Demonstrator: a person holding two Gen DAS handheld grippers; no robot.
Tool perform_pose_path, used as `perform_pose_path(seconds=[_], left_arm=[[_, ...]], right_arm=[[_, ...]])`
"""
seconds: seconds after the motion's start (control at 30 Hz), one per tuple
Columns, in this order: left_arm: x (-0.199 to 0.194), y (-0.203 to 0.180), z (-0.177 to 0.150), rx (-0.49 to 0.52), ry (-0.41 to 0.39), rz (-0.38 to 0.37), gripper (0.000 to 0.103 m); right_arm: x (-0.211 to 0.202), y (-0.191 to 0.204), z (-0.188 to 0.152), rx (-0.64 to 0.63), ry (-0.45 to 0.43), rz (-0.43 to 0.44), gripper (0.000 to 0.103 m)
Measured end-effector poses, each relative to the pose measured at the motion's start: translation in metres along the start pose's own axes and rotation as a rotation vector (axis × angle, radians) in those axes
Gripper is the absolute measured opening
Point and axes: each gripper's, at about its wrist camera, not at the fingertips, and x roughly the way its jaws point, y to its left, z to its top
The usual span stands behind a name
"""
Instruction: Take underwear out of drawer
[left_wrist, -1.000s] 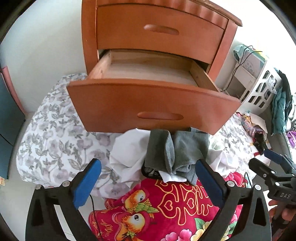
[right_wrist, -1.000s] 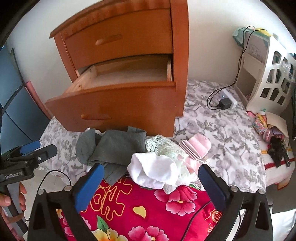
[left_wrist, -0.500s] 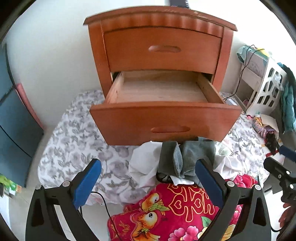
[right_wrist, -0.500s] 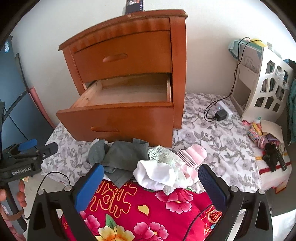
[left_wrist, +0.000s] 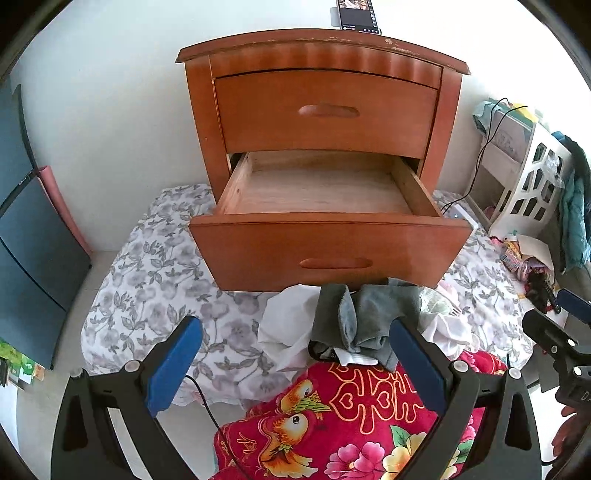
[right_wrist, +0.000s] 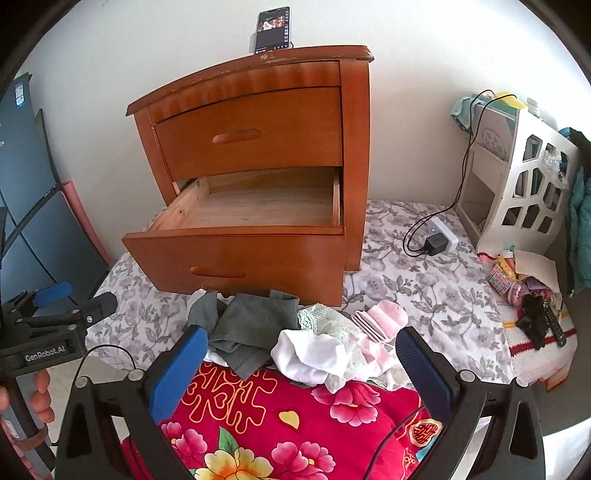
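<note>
Holding both hand-held grippers, left (left_wrist: 293, 363) and right (right_wrist: 299, 369), spread and empty, we judge the bare lower drawer (left_wrist: 325, 192) emptied, underwear pile (right_wrist: 295, 336) on the bed (right_wrist: 424, 291).

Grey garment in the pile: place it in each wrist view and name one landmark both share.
Left wrist: the grey garment lies centre, just below the open drawer, nearer the right fingertip.
Right wrist: the grey garment sits left of centre, under the drawer, beside white underwear.
Shared landmark: the phone atop the nightstand.
</note>
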Motion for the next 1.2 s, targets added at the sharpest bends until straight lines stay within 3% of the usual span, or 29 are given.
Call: perform_pose_path(seconds=[1.2], left_arm=[[0.023, 0.007, -0.004, -0.008, 0.069, -0.003, 0.101]], right_arm=[[0.019, -0.001, -0.011, 0.010, 0.035, 0.005, 0.103]])
